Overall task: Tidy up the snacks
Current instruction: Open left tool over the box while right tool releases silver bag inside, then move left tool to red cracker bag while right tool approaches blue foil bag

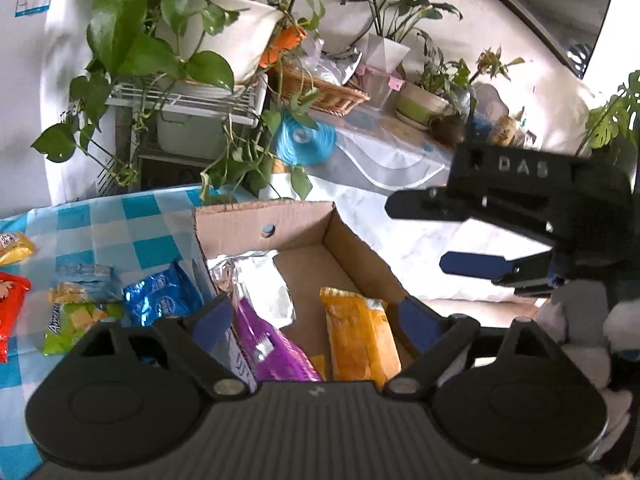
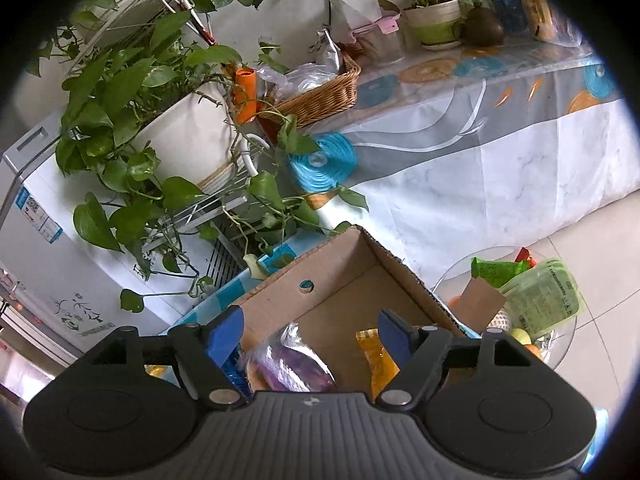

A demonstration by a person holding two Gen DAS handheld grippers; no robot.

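Observation:
An open cardboard box (image 1: 256, 220) stands on a blue-checked tablecloth (image 1: 120, 220). In it lie a purple packet with a silver end (image 1: 272, 352) and an orange packet (image 1: 360, 340). My left gripper (image 1: 314, 320) hangs open over the box, its blue pads touching neither packet. My right gripper (image 1: 432, 236) reaches in from the right, beyond the box's right wall, jaws apart and empty. In the right wrist view the right gripper (image 2: 310, 330) is open above the box (image 2: 280, 292), with the purple packet (image 2: 296, 364) and the orange packet (image 2: 380, 360) below.
Loose snacks lie left of the box: a blue packet (image 1: 160, 296), a green and yellow one (image 1: 76, 320), a red one (image 1: 10, 312). Trailing potted plants (image 1: 160, 40) and a wicker basket (image 1: 324, 92) stand behind. A round glass table (image 2: 520, 300) with containers stands right.

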